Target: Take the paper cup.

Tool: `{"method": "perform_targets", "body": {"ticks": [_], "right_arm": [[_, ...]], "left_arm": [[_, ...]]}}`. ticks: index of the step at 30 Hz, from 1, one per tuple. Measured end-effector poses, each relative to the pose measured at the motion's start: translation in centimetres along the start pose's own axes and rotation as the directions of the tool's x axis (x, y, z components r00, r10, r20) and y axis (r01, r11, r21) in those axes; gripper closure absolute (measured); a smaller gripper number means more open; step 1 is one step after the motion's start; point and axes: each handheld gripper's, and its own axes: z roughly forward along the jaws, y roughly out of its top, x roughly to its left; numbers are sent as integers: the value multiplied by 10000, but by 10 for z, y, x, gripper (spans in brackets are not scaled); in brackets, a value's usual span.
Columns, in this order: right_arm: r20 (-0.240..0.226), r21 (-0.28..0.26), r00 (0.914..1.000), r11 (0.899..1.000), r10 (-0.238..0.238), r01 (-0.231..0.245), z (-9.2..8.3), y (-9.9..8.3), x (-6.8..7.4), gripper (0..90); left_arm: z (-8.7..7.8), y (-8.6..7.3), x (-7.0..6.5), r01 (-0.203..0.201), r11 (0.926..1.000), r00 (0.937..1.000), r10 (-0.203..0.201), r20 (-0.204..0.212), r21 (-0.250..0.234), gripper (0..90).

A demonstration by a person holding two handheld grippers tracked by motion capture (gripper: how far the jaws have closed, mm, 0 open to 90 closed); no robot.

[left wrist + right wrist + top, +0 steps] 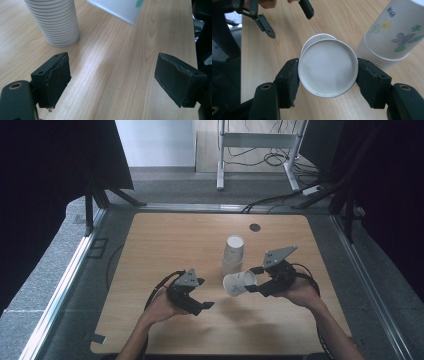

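A white paper cup hangs on its side just above the wooden table, mouth pointing left. My right gripper is shut on it near its base. In the right gripper view the pads press both sides of the cup, whose flat bottom faces the camera. A stack of upside-down flowered cups stands just behind it, also seen as the stack. My left gripper rests low to the left, open with nothing between its fingers. From the left gripper, the stack is ahead left and the held cup ahead.
A small dark round grommet sits near the table's far edge. Black curtains hang at both sides. A white desk frame with cables stands on the floor beyond. Bare wood lies in front of and left of the hands.
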Motion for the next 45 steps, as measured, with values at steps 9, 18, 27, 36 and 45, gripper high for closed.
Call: {"method": "perform_targets", "body": {"ticks": [9,18,27,36,45], "right_arm": [[-339,-658,9991,9975,254,-276,12,-19,5,374],[-774,-986,9968,9948,186,-262,29,-34,13,374],[-1043,-1236,9945,9922,60,-189,37,-42,19,374],[-1337,-1557,9909,9878,-132,-78,40,-45,27,374],[-1613,-1777,9863,9841,-337,46,42,-45,34,374]], "left_arm": [[2,-2,-2,-57,10000,9999,57,97,-21,133],[5,-3,-9,-360,9994,9987,360,364,-12,136],[10,-2,-14,-656,9978,9960,652,612,55,136],[15,-3,-20,-936,9956,9916,934,892,-11,136],[21,-3,-26,-1251,9921,9852,1231,1191,100,136]]}}
